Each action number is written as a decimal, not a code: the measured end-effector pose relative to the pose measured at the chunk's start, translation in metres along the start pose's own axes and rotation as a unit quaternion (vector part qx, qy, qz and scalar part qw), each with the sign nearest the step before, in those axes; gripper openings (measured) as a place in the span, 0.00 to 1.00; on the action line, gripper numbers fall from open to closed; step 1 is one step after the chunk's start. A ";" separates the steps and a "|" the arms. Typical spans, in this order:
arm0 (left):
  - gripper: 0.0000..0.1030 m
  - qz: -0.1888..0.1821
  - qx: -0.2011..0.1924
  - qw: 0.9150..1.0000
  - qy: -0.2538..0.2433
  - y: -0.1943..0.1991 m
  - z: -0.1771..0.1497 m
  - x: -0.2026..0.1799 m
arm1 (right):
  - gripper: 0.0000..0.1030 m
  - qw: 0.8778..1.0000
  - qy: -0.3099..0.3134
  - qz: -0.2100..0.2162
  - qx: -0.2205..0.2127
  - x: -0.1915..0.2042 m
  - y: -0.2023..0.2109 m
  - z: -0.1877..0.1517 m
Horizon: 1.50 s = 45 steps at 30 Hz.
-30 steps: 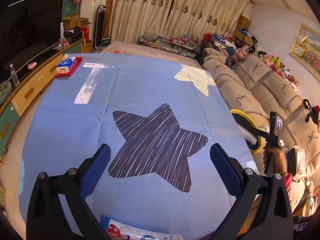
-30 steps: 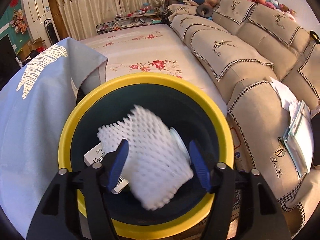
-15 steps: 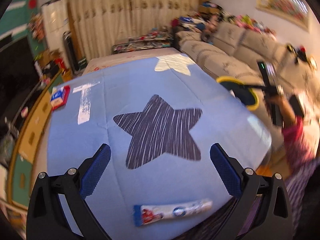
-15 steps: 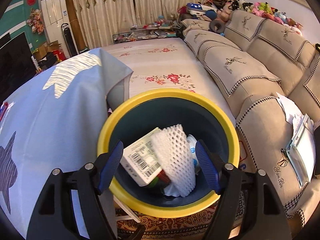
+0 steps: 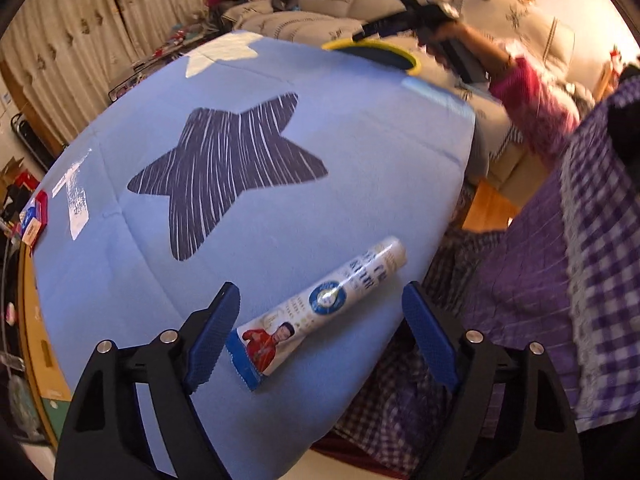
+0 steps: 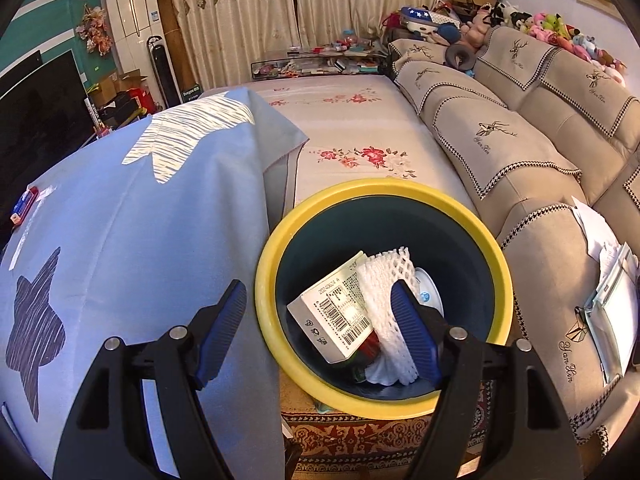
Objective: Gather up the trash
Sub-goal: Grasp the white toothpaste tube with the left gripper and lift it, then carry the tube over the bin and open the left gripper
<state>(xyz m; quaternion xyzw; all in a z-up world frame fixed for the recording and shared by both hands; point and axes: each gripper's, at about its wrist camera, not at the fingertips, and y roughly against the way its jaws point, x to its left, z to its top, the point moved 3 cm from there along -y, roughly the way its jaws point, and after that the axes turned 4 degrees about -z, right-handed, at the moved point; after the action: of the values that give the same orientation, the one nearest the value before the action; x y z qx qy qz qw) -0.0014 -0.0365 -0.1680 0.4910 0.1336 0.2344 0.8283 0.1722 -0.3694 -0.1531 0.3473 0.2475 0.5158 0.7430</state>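
The left gripper [image 5: 320,336] hangs over the near edge of a blue cloth [image 5: 280,216] with its jaws spread and just now narrowing; a toothpaste tube [image 5: 320,306] lies flat on the cloth between the two blue pads [image 5: 212,336], slanted, its crimped end near the left pad and its cap end pointing up to the right; neither pad touches it. Beyond the tube the cloth carries a dark striped star [image 5: 228,168] and, farther off, a pale one [image 5: 218,54]. At the cloth's far right edge the yellow rim of a bin [image 5: 408,60] shows, with the right gripper above it in a hand [image 5: 452,36] in a pink sleeve [image 5: 536,104] (this part is blurred, so its jaws cannot be read there).

From the right wrist, the right gripper [image 6: 318,330] is held open and empty above the yellow-rimmed bin [image 6: 268,320]; the bin stands just beside the hanging edge of the cloth, with a beige sofa [image 6: 520,152] on its other side. Inside lie a white barcoded box [image 6: 336,312], a white foam net [image 6: 384,280] leaning against it, and a round white lid-like piece [image 6: 430,292] behind; something red and green sits beneath, too hidden to name.
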 end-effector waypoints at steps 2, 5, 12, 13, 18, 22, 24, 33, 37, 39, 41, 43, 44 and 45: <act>0.75 0.007 0.009 1.000 -0.010 -0.007 -0.001 0.001 | 0.68 1.000 0.001 0.000 0.000 0.002 0.002 0.001; 0.71 0.017 0.016 1.000 -0.017 -0.017 0.002 0.008 | 0.68 1.000 0.004 0.006 0.000 0.006 0.003 0.001; 0.61 0.019 0.005 1.000 0.009 -0.034 0.022 0.030 | 0.68 1.000 0.003 0.016 0.006 0.006 0.000 0.000; 0.61 0.016 0.001 1.000 0.016 -0.036 0.026 0.034 | 0.68 1.000 0.002 0.017 0.007 0.004 -0.001 -0.001; 0.50 0.020 0.000 0.999 0.049 -0.051 0.045 0.053 | 0.68 1.000 -0.006 0.019 0.012 -0.006 -0.004 -0.003; 0.37 0.034 0.000 0.995 0.093 -0.059 0.062 0.073 | 0.68 1.000 -0.015 0.021 0.014 -0.015 -0.006 -0.006; 0.28 0.043 0.001 0.993 0.108 -0.062 0.069 0.082 | 0.68 0.999 -0.020 0.022 0.015 -0.018 -0.006 -0.006; 0.17 0.066 0.010 0.983 0.171 -0.074 0.101 0.108 | 0.68 0.999 -0.038 0.032 0.016 -0.033 -0.009 -0.010; 0.17 0.068 -0.003 0.981 0.180 -0.075 0.129 0.117 | 0.68 0.998 -0.046 0.034 0.008 -0.043 -0.004 -0.009; 0.17 0.065 -0.011 0.982 0.176 -0.079 0.153 0.121 | 0.68 0.998 -0.052 0.034 0.004 -0.049 0.000 -0.010; 0.17 0.064 -0.022 0.984 0.163 -0.083 0.179 0.121 | 0.68 0.998 -0.056 0.032 0.001 -0.057 0.004 -0.011; 0.17 0.060 -0.031 0.986 0.151 -0.090 0.207 0.120 | 0.68 0.998 -0.061 0.029 -0.002 -0.066 0.009 -0.013; 0.17 0.053 -0.034 0.987 0.147 -0.094 0.220 0.117 | 0.68 0.997 -0.066 0.026 -0.004 -0.071 0.011 -0.014; 0.17 0.043 -0.036 0.988 0.142 -0.100 0.237 0.115 | 0.68 0.997 -0.071 0.024 -0.006 -0.078 0.014 -0.015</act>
<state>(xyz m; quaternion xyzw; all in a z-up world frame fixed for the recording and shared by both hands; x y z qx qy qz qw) 0.2291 -0.1955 -0.1401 0.4277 0.2197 0.3417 0.8075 0.1267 -0.4355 -0.1512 0.3842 0.1828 0.5089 0.7483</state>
